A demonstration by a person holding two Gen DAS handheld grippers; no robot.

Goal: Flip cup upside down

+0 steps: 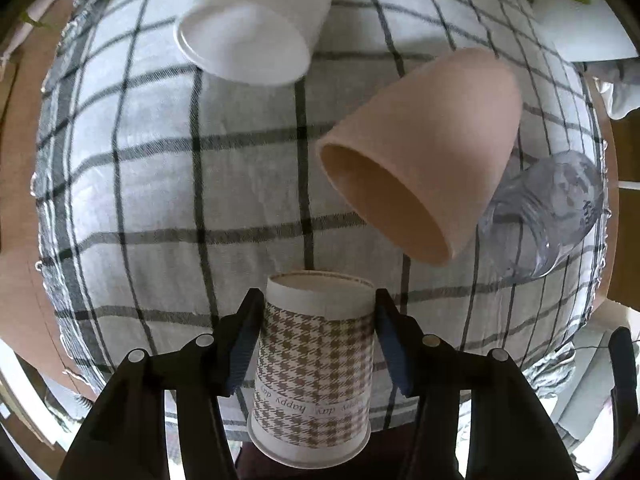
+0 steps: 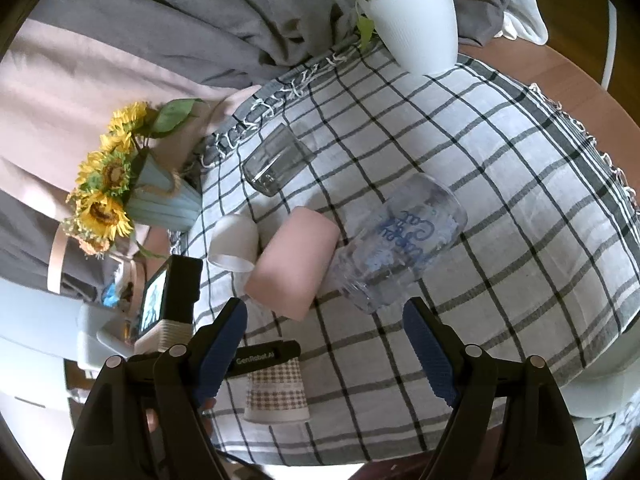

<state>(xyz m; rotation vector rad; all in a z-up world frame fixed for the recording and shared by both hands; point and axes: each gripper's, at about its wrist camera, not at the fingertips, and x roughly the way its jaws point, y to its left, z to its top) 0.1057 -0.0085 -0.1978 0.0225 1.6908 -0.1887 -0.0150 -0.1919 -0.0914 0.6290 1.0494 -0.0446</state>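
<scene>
My left gripper (image 1: 318, 312) is shut on a houndstooth paper cup (image 1: 314, 364), gripping its sides near the base; the cup's wide rim points toward the camera, bottom away. In the right wrist view the same cup (image 2: 276, 390) stands rim-down near the cloth's front edge, with the left gripper (image 2: 264, 354) on it. My right gripper (image 2: 326, 340) is open and empty above the checked cloth. A pink cup (image 1: 424, 160) (image 2: 294, 262), a white cup (image 1: 256, 28) (image 2: 234, 246) and a clear printed glass (image 1: 556, 220) (image 2: 400, 240) lie on their sides.
A checked tablecloth (image 2: 500, 200) covers a round wooden table. A clear tumbler (image 2: 276, 164) lies at the back. A white plant pot (image 2: 416, 24), a sunflower bunch in a blue pot (image 2: 116, 188) and a small screen device (image 2: 168, 300) sit at the edges.
</scene>
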